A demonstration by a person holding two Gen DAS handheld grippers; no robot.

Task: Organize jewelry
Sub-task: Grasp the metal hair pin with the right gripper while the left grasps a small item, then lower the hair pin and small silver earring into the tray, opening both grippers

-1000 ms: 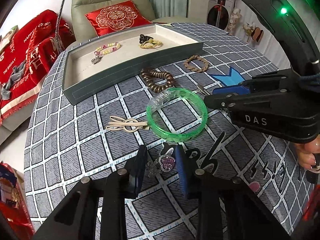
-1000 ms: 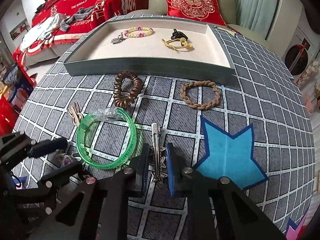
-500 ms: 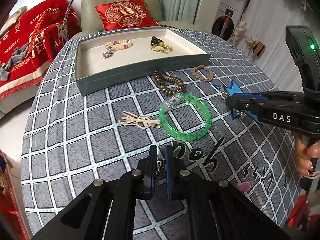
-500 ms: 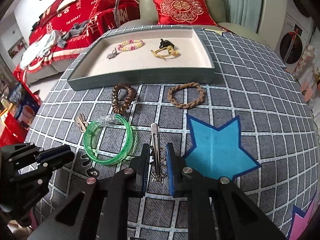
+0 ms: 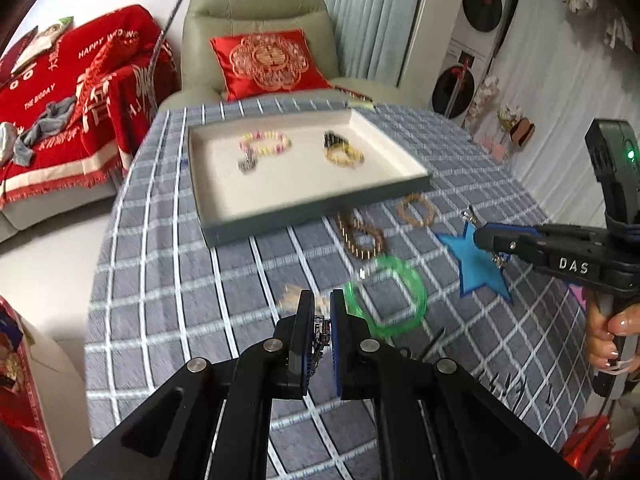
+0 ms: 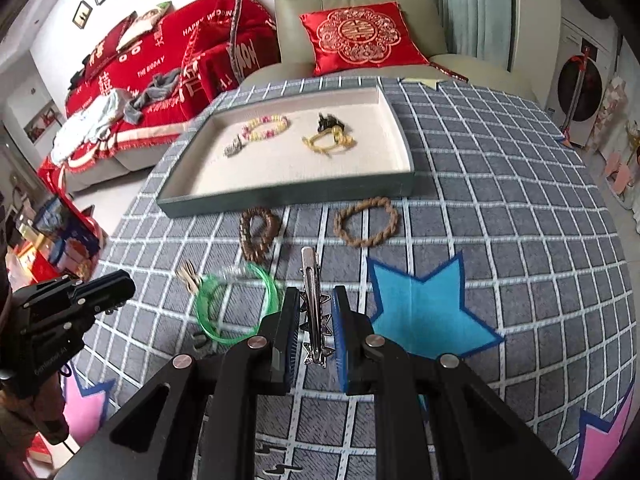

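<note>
My left gripper [image 5: 319, 312] is shut on a small jewelled brooch [image 5: 320, 332], held above the table; it shows in the right wrist view [image 6: 120, 286]. My right gripper [image 6: 315, 312] is shut on a silver hair clip [image 6: 312, 296] with star charms, lifted off the cloth; it shows in the left wrist view [image 5: 486, 236]. The grey tray [image 6: 280, 196] with a cream lining holds a pink-yellow bead bracelet [image 6: 266, 126], a yellow cord bracelet [image 6: 328, 142] and a black piece [image 6: 328, 122]. The tray also shows in the left wrist view [image 5: 304, 210].
On the checked cloth lie a green bangle [image 6: 236, 304], a brown bead bracelet [image 6: 258, 234], a braided tan bracelet [image 6: 366, 222] and a beige hair tie [image 6: 188, 276]. A blue star patch [image 6: 420, 312] is to the right. An armchair with a red cushion [image 6: 360, 38] stands behind the table.
Both grippers have risen from the table with their pieces and moved back. The left gripper closed on the brooch and lifted it; the right keeps hold of the hair clip.
</note>
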